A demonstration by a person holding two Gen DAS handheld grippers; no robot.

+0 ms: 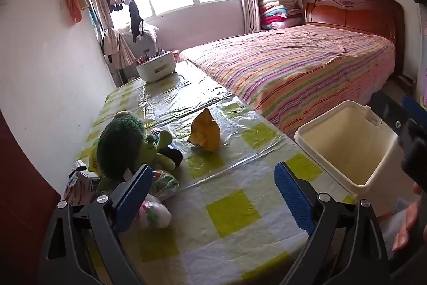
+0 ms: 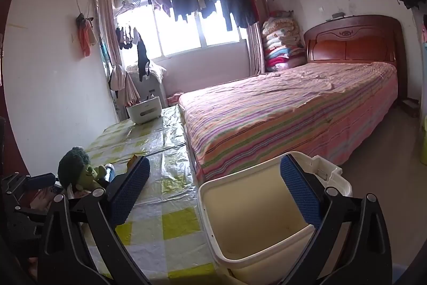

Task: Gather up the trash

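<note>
Two grippers appear, each seen from its own wrist camera, over a bench [image 1: 234, 207] covered in a glossy yellow-and-white checked sheet. At the far left of the left wrist view, crumpled wrappers and a white plastic bag [image 1: 153, 213] lie at the bench edge, partly hidden behind the left gripper's finger, so their printing cannot be made out. Just beyond sits a green plush toy [image 1: 128, 143]. Near the middle of the bench lies a crumpled yellow wrapper [image 1: 205, 134], apart from the toy. The left gripper [image 1: 210, 194] hangs above the bench with its jaws wide apart, holding and touching nothing. To the right, beside the bench, stands an open cream trash bin [image 1: 315, 135]; its inside looks bare, though its bottom is cut off. The right gripper [image 2: 213, 196] hangs above the bin, jaws wide and holding nothing. Behind is a bed [image 2: 293, 108] with a striped sheet.
</note>
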